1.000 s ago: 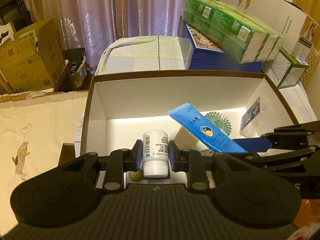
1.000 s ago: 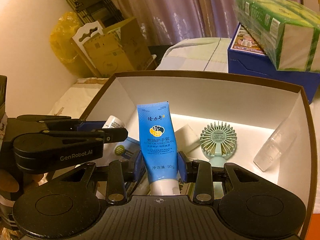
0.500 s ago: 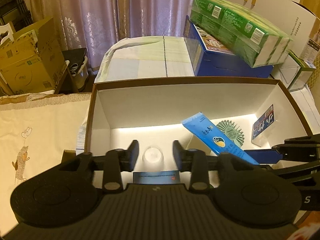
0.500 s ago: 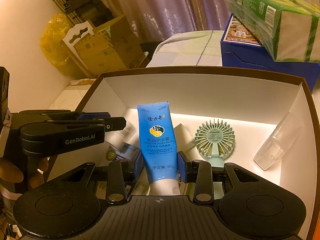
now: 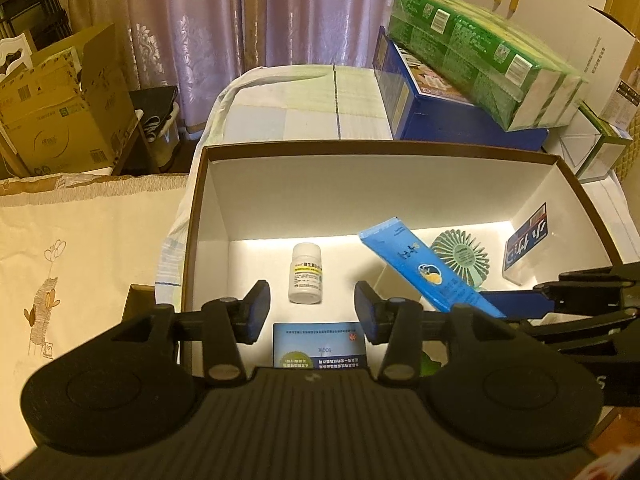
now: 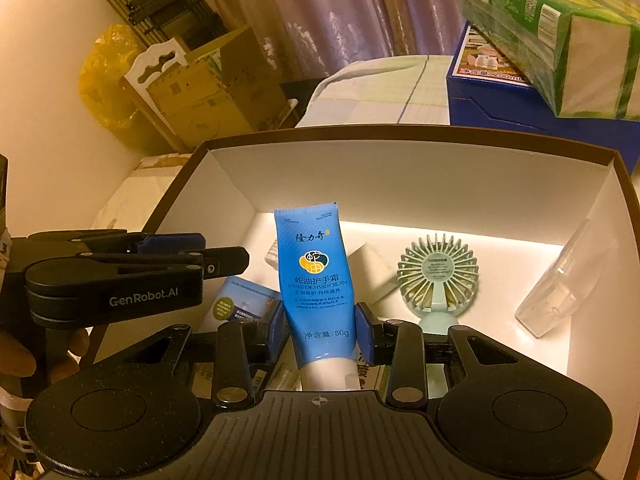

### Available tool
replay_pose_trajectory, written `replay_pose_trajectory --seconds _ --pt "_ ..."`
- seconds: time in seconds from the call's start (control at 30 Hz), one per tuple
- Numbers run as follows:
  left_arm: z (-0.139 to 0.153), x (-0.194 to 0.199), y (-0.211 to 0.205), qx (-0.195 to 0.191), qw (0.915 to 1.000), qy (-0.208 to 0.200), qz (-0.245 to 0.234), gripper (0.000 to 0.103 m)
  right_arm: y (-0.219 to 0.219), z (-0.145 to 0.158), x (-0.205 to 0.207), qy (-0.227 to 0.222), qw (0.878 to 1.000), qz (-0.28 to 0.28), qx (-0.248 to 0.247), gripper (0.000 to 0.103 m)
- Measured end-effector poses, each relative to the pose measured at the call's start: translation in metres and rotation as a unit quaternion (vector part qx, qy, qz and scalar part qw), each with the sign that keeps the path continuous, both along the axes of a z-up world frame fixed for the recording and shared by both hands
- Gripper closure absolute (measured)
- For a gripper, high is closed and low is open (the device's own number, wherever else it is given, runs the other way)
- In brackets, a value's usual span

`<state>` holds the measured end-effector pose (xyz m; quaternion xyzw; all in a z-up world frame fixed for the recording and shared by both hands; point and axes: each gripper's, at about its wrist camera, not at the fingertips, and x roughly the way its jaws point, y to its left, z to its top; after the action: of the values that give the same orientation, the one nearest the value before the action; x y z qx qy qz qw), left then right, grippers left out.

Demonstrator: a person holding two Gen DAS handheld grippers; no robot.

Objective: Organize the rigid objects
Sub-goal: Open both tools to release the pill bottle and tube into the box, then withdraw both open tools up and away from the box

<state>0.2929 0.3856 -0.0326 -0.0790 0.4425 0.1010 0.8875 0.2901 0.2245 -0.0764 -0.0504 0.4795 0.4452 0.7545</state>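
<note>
Hand cream tube (image 6: 316,284): blue, long axis runs up and away from the right wrist camera, crimped flat end high, white cap end low at the gripper body. In the left wrist view the same tube (image 5: 424,270) slants, crimped end up-left, lower end down-right toward the right gripper. It sits over the open white box (image 6: 400,172), above the floor, not lying on it.

Right gripper (image 6: 323,330): clenched on the tube, blue pads pressing both sides of its lower body just above the cap.

Left gripper (image 5: 308,312): jaws opening, pads apart, nothing pressed between them. White pill bottle (image 5: 306,273) stands upright on the box floor beyond the gap, cap up, clear of both pads. In the right wrist view the left gripper (image 6: 224,260) comes in from the left, over the box's near-left corner.

Also in the box: small blue carton (image 5: 319,344) lying flat under the left gripper; mint handheld fan (image 6: 438,276) lying flat, grille facing up, handle toward the camera; clear bottle (image 6: 560,284) leaning against the right wall; white rectangular piece (image 6: 370,270) behind the tube, identity unclear.

Behind the box: green packs (image 5: 484,64) stacked on a blue box (image 5: 440,116).
</note>
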Motion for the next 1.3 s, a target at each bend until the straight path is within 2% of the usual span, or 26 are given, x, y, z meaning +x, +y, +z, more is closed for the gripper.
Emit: replay_pose_trajectory --seconds 0.23,0.37,0.4,0.53,0.6,1.3 --pt "0.001 -0.002 0.002 -0.002 1.0 0.002 0.005 0.061 0.005 -0.001 -0.001 0.0 1.0 0.002 0.001 0.069" --pt "0.005 -0.005 0.005 -0.006 0.9999 -0.003 0.011 0.061 0.006 -0.001 0.0 -0.003 1.0 -0.003 0.022 0.068" --pt "0.006 -0.006 0.005 -0.006 0.9999 -0.005 0.012 0.06 0.006 -0.001 0.0 -0.003 0.999 -0.01 0.034 0.066" --pt "0.01 -0.009 0.005 -0.006 0.9999 -0.009 0.013 0.058 0.002 0.003 -0.002 -0.003 0.997 -0.023 0.075 0.048" --pt "0.011 -0.012 0.005 -0.008 0.9998 -0.01 0.013 0.057 0.001 0.006 -0.003 -0.01 0.997 -0.021 0.073 0.045" --pt "0.019 -0.028 -0.006 -0.011 0.9997 -0.021 0.011 0.054 -0.013 0.012 -0.007 -0.012 0.998 -0.032 0.056 0.041"
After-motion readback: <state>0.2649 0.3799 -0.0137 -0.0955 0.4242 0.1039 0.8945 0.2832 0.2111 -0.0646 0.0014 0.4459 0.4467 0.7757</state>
